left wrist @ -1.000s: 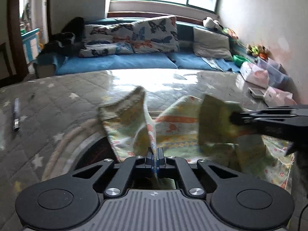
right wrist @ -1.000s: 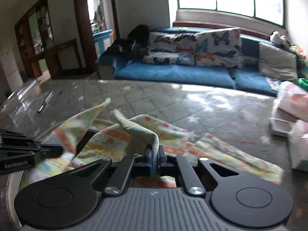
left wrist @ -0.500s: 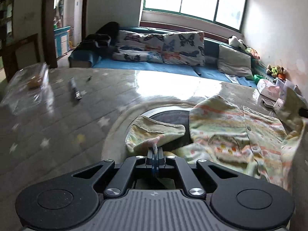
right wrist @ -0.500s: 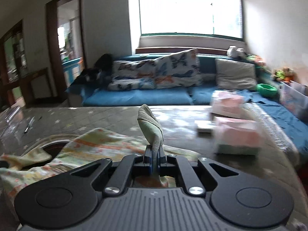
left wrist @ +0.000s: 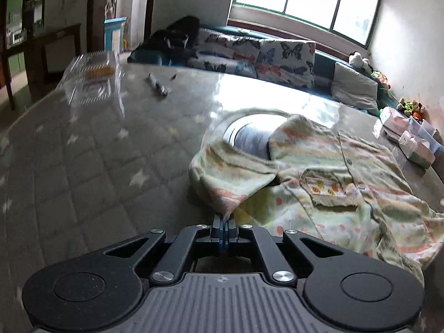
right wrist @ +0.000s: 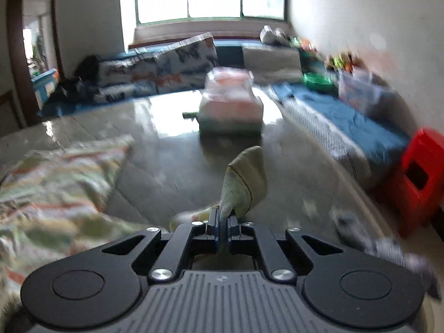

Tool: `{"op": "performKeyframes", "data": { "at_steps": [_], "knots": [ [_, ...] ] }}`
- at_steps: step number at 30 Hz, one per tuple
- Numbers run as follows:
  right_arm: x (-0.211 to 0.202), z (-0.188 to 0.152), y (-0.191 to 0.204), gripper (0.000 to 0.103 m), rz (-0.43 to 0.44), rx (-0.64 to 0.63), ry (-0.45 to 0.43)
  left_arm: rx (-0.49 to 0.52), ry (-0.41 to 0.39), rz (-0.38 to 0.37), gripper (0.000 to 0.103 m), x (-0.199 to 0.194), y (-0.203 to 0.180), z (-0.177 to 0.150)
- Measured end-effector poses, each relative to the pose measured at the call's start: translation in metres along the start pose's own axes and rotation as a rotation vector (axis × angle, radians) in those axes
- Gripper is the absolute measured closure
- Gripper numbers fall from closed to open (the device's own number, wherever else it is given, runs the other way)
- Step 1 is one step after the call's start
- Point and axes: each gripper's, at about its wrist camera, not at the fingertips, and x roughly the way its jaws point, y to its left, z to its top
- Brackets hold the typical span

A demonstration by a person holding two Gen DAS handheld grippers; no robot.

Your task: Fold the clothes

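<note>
Shirt pinched in both claws

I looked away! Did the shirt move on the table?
Yes. The shirt was bunched up and now lies spread flat, stretching right toward the boxes.

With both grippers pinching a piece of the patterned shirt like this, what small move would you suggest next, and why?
Probably lower both held pieces onto the table and flatten them. The left gripper is shut on a sleeve end of the shirt that is lifted and curled, and the right gripper pinches another end standing up off the surface, while the shirt's buttoned front already lies fairly flat.
</note>
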Motion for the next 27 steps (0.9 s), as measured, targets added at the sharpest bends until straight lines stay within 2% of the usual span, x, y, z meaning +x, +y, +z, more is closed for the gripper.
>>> {"op": "performKeyframes", "data": {
  "at_steps": [3, 4, 7, 8, 10, 11, 14, 20, 24, 27],
  "knots": [
    [-0.005, -0.008, -0.010, 0.080, -0.012, 0.011, 0.012, 0.015, 0.020, 0.001, 0.100, -0.002, 0.003, -0.003],
    [-0.007, -0.009, -0.012, 0.075, -0.017, 0.011, 0.010, 0.023, 0.023, 0.001, 0.096, -0.004, 0.001, -0.004],
    [-0.017, -0.010, -0.017, 0.061, -0.044, 0.012, -0.005, 0.045, 0.018, -0.005, 0.092, -0.010, -0.002, -0.003],
    [-0.021, -0.009, -0.017, 0.061, -0.056, 0.014, -0.014, 0.055, 0.016, -0.012, 0.088, -0.011, -0.003, -0.002],
    [-0.029, -0.006, -0.018, 0.061, -0.082, 0.013, -0.043, 0.065, 0.005, -0.015, 0.059, -0.016, -0.002, 0.000],
    [-0.032, -0.005, -0.018, 0.060, -0.087, 0.013, -0.056, 0.068, -0.003, -0.015, 0.055, -0.018, -0.001, 0.001],
    [-0.030, -0.001, -0.014, 0.058, -0.059, 0.014, -0.063, 0.070, -0.022, -0.010, 0.053, -0.025, 0.000, 0.004],
    [0.010, -0.002, 0.007, 0.058, 0.008, -0.002, 0.006, 0.066, -0.057, -0.022, 0.047, -0.032, -0.004, 0.014],
    [0.033, -0.004, 0.014, 0.058, -0.003, -0.006, 0.049, 0.078, -0.062, -0.024, 0.044, -0.024, -0.011, 0.021],
    [0.041, -0.002, 0.011, 0.054, -0.016, 0.005, 0.047, 0.086, -0.063, -0.039, 0.044, -0.011, -0.020, 0.029]
  ]
}}
